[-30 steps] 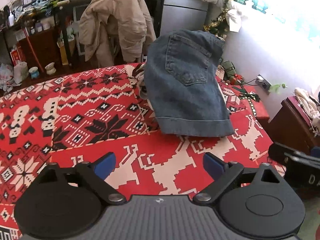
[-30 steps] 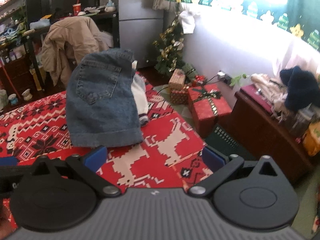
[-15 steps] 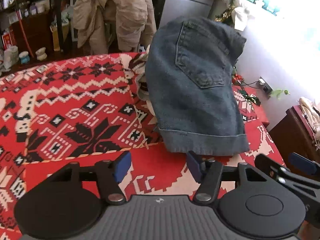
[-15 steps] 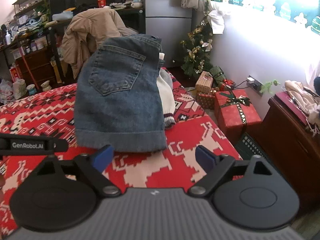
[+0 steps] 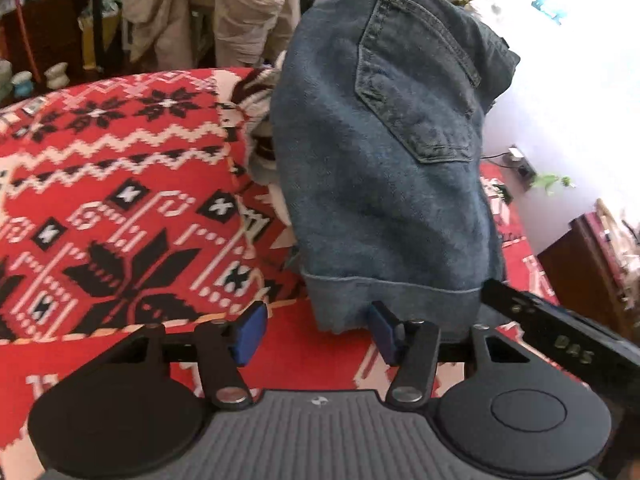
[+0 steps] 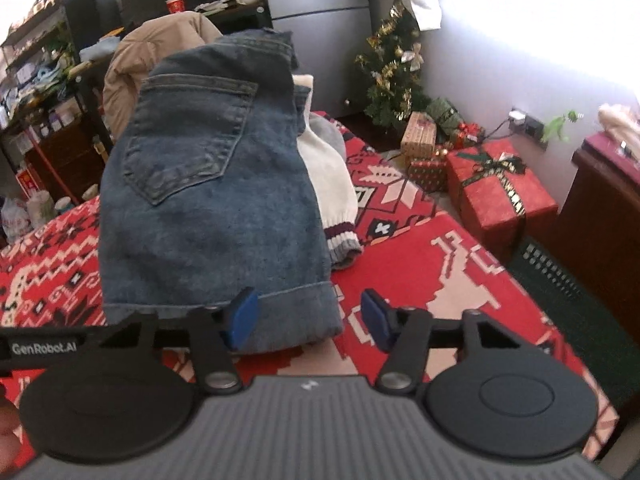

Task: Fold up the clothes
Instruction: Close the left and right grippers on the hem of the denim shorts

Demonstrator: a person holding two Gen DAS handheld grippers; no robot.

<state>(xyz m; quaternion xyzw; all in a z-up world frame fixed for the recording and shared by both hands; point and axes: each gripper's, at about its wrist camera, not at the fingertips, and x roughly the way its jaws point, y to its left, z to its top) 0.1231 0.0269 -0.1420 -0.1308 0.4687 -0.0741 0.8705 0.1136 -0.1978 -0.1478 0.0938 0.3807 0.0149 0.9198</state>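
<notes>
We bring left hand-held gripper (image 5: 316,332) and right hand-held gripper (image 6: 306,320) to denim shorts (image 5: 384,184) hem, jaws apart, closing; pinch each corner fully before lifting.

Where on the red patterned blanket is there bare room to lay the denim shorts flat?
Free: the red patterned blanket left of the blue denim shorts, and the strip right of them up to the bed edge. Crowded: behind the shorts, where the cream knit sweater lies.
</notes>
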